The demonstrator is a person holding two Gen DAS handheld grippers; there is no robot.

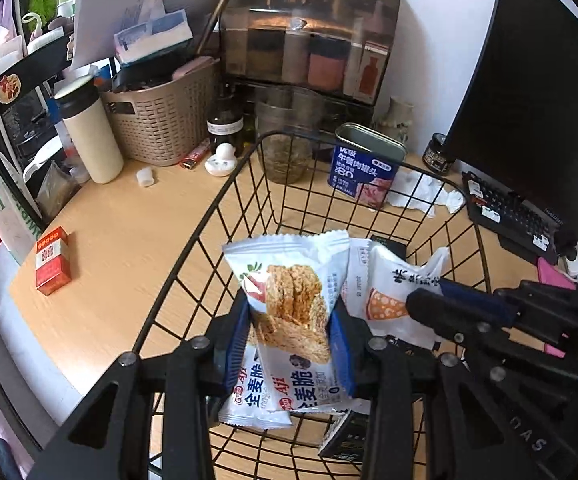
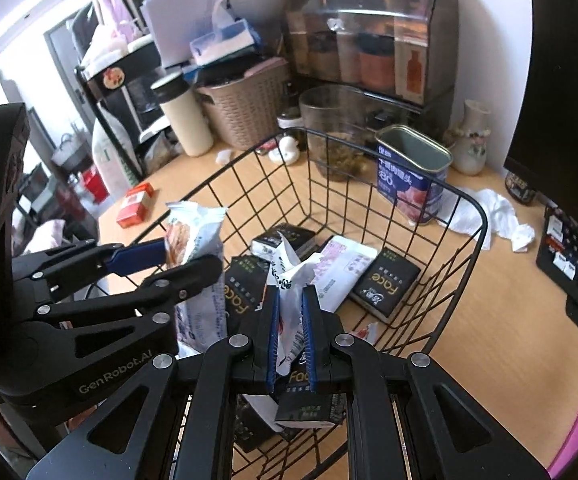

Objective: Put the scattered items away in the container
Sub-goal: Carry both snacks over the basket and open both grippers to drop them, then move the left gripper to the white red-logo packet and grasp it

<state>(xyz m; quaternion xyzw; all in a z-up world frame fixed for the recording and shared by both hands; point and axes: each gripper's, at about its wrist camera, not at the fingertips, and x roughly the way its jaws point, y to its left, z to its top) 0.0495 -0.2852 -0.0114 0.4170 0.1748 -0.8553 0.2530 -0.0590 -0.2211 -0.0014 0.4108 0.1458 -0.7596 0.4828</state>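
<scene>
Two claws of mine hang over the wire basket [image 2: 465, 200], crowded side by side above its near rim. My left claw [image 1: 289, 344] is clamped on two white cracker packets [image 1: 289, 292]; my right claw [image 2: 289, 336] is clamped on a crumpled white snack bag [image 2: 293, 280]. Below them, black sachets [image 2: 385, 280] and a pink-and-white packet [image 2: 345, 264] lie on the basket floor. Beyond the far rim stands an open blue tin [image 2: 413, 176]. Near the table's left edge lies a red box [image 1: 52, 260], with bare wood around it.
</scene>
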